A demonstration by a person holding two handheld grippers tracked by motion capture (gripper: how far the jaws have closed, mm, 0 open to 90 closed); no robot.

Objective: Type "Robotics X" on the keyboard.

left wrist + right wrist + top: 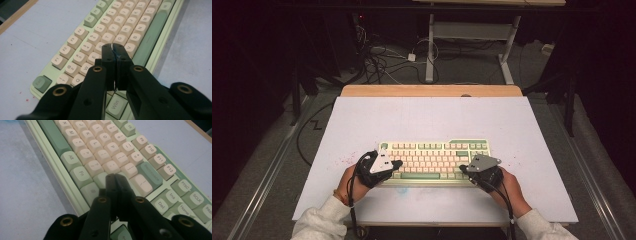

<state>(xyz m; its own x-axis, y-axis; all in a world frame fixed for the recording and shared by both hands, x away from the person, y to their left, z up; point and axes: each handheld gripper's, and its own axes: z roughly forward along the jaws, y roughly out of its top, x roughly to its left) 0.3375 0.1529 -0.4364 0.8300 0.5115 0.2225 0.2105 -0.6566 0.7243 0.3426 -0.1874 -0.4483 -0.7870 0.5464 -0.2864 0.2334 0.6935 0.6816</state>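
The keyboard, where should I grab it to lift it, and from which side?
Take the keyboard by its two short ends, one tool from each side. It lies flat and wide, its thin edge rims free of keys. Both tools are shut now, so open them first.

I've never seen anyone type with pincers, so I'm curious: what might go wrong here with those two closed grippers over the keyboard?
The left gripper, shut, has its tip near several small keys, so it might press two together. The right gripper, also shut, sits by the wide key beside Backspace; a slip could hit the wrong one. A hard push might also slide the keyboard across the smooth table.
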